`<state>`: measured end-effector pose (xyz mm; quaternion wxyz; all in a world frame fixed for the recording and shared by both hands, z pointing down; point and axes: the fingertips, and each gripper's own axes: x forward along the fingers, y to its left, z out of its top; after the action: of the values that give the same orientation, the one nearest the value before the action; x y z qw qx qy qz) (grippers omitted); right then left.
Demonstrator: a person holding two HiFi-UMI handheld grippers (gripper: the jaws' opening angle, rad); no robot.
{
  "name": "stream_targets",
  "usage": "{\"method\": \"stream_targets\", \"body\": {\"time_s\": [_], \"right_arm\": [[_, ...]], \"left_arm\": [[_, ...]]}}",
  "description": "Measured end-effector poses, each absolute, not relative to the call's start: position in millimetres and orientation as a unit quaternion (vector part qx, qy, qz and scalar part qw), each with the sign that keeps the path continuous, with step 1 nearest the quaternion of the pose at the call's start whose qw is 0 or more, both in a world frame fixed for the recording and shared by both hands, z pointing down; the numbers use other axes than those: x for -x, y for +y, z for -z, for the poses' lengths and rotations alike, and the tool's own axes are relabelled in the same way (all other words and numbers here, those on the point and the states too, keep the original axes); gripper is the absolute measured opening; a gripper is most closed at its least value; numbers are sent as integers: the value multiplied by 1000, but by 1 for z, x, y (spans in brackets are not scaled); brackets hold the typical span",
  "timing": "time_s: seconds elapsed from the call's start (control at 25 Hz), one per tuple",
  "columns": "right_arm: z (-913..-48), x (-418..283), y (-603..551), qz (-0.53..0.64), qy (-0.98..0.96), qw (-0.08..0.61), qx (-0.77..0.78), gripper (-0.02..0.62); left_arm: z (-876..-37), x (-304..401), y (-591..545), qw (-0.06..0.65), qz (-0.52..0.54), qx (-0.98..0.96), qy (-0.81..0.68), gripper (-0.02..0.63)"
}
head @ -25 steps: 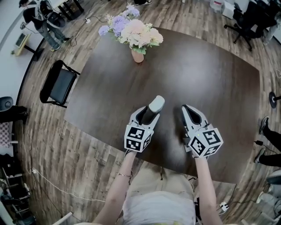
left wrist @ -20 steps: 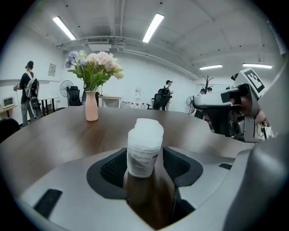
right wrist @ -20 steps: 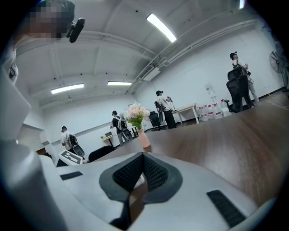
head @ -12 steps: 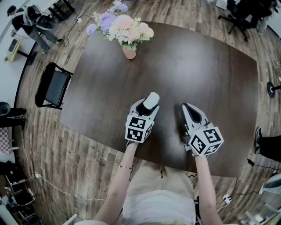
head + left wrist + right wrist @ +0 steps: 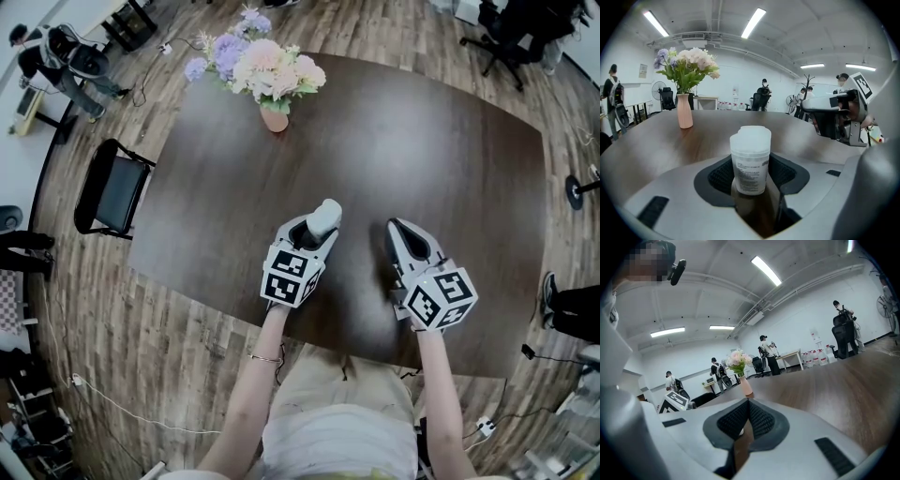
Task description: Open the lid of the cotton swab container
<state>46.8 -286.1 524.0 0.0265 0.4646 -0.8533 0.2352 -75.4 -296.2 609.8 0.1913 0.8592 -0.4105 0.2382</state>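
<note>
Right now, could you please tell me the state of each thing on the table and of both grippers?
left gripper: jaws have just been closing, pads on the cotton swab container.
cotton swab container: upright, held.
lid: closed.
right gripper: shut, empty.
flower vase: upright, untouched.

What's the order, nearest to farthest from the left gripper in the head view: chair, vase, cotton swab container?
1. cotton swab container: between the left gripper's jaws, which have just closed slightly.
2. vase: far table edge, left.
3. chair: beyond the table's left edge.
</note>
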Motion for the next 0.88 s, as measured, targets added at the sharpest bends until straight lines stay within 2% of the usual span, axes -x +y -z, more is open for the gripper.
{"method": "stream_targets", "body": {"time_s": [0.88], "right_arm": [[-419,-25,-257,-162,-942,-30,-291,21]], "left_arm": [[-479,45,-231,175,-175,-929,-273,232]]}}
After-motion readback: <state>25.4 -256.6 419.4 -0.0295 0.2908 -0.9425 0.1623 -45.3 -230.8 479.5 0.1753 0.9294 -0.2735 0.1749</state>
